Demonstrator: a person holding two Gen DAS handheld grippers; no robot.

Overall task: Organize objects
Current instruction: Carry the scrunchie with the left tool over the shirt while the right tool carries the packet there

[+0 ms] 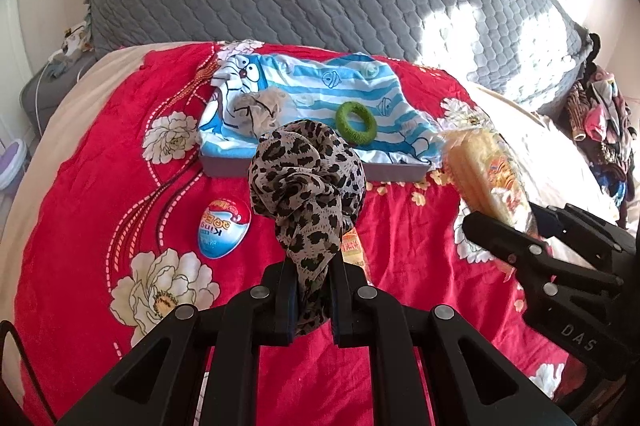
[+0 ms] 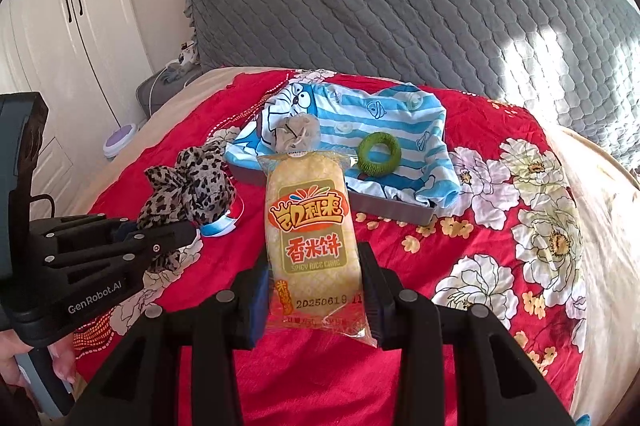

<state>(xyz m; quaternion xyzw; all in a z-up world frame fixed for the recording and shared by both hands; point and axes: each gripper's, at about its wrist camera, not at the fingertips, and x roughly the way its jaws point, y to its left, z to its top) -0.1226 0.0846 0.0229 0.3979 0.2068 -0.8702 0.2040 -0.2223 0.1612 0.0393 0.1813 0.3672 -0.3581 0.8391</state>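
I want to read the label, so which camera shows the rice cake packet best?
The right wrist view: the spicy rice cake packet faces the lens, centred in the right tongs, label and date stamp readable. The left wrist view shows the packet only obliquely at the right, with glare and its print unreadable.

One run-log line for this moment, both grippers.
left gripper: shut on leopard scrunchie | right gripper: shut on rice cake packet | both lifted off bed | tray: green ring
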